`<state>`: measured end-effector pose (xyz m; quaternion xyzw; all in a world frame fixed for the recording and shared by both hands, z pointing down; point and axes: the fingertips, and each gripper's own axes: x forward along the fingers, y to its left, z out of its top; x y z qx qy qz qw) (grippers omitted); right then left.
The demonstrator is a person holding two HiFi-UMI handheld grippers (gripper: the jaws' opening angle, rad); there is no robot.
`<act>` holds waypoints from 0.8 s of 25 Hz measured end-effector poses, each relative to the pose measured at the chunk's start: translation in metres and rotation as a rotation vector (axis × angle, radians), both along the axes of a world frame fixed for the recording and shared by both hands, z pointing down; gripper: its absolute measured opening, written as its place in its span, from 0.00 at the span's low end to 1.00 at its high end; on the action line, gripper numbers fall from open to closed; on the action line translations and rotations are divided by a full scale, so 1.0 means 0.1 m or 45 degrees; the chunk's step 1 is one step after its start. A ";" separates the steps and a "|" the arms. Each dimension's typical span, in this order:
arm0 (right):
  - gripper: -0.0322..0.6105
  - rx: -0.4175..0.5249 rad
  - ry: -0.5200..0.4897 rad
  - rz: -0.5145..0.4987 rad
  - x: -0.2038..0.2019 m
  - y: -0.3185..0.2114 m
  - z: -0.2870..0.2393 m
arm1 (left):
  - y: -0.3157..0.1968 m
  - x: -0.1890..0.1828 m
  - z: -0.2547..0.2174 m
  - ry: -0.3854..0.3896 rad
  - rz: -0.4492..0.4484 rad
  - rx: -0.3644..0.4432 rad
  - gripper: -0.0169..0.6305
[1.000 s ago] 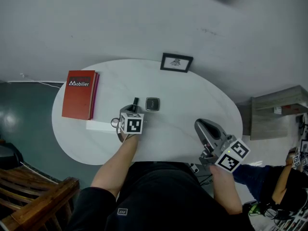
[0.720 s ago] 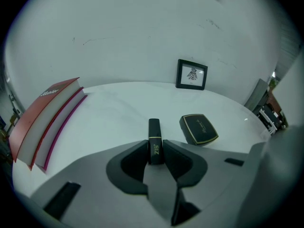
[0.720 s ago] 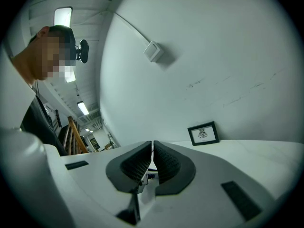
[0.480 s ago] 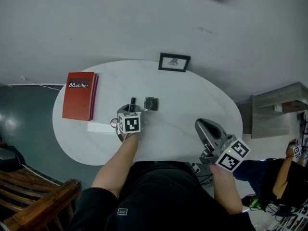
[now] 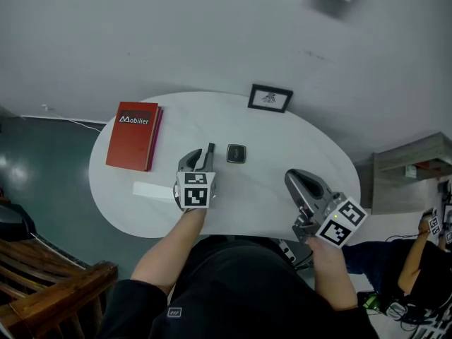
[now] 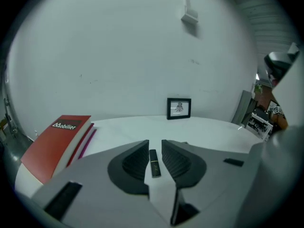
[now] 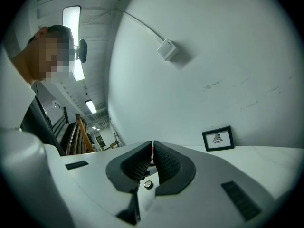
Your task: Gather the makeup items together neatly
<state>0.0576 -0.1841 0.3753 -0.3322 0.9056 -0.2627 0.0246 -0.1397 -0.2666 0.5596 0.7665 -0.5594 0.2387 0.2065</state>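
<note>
The left tool [image 6: 154,145], whose jaws have just been closing, pinches a slim black makeup tube [image 6: 154,164] over the white oval counter [image 5: 282,147], a small dark compact [image 5: 236,153] lies on the counter near its tip, and the right tool [image 7: 152,148], pressed together and empty, hangs by the counter's near right edge.

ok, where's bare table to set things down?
Widest: table right half, between compact, picture frame and rim. Smaller: far side between red book and picture frame. Crowded: left near edge, red book and white strip.
</note>
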 end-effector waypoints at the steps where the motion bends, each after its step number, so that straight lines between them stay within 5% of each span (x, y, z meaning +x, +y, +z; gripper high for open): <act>1: 0.11 0.013 0.003 -0.010 -0.06 0.02 -0.03 | 0.03 -0.03 -0.10 0.009 0.011 0.031 0.15; 11: 0.11 0.135 0.063 -0.061 -0.59 0.31 -0.23 | 0.54 -0.38 -0.99 0.105 0.105 0.303 0.08; 20: 0.11 0.227 0.150 -0.149 -0.75 0.38 -0.28 | 0.97 -0.58 -1.40 0.130 0.078 0.421 0.07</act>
